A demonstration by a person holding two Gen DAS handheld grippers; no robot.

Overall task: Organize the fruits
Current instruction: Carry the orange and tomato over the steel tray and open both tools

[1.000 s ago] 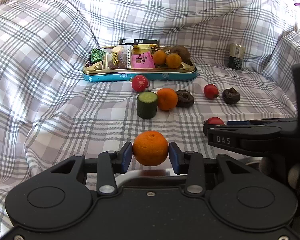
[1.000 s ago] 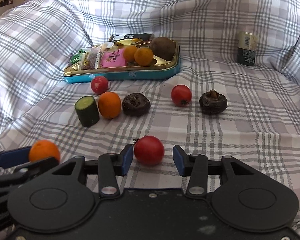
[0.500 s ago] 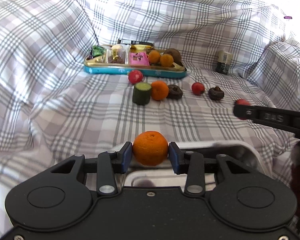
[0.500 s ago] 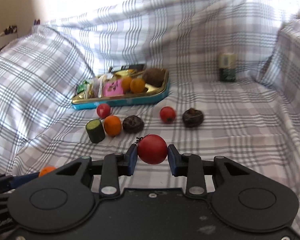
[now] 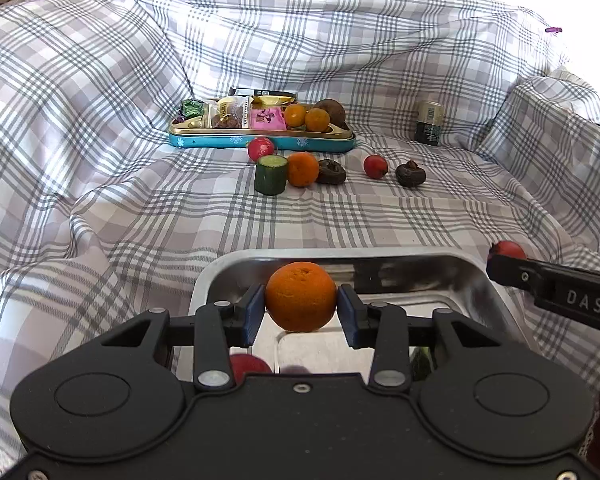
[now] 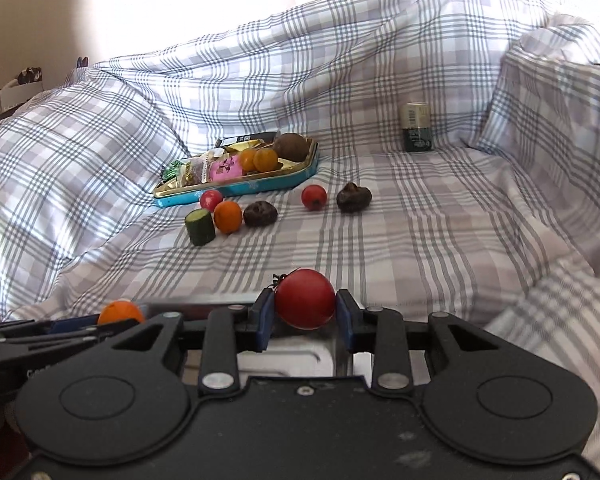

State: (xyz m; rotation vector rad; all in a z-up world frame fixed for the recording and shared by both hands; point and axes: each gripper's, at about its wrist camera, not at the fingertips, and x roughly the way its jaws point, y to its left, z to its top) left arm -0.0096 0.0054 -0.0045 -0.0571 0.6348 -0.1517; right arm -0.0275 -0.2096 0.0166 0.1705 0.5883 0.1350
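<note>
My left gripper (image 5: 301, 312) is shut on an orange (image 5: 301, 297) and holds it above a metal tray (image 5: 476, 276) at the near edge. A red fruit (image 5: 250, 364) lies in that tray under the fingers. My right gripper (image 6: 304, 316) is shut on a red tomato (image 6: 305, 298), near the tray's right side; the tomato shows in the left wrist view (image 5: 508, 249). On the plaid cloth farther off lie a cucumber piece (image 5: 271, 174), another orange (image 5: 302, 168), two dark brown fruits (image 5: 331, 171) (image 5: 410, 174) and two small red fruits (image 5: 261, 148) (image 5: 375, 166).
A blue tin tray (image 5: 260, 142) at the back holds wrapped snacks, two small oranges (image 5: 306, 117) and a brown fruit. A dark jar (image 5: 429, 122) stands at the back right. The plaid cloth (image 5: 100, 120) rises in folds on the left, back and right.
Both grippers have pulled back toward the near edge with their fruit. The metal tray has come into view under the left gripper. The fruits on the cloth have not moved.
</note>
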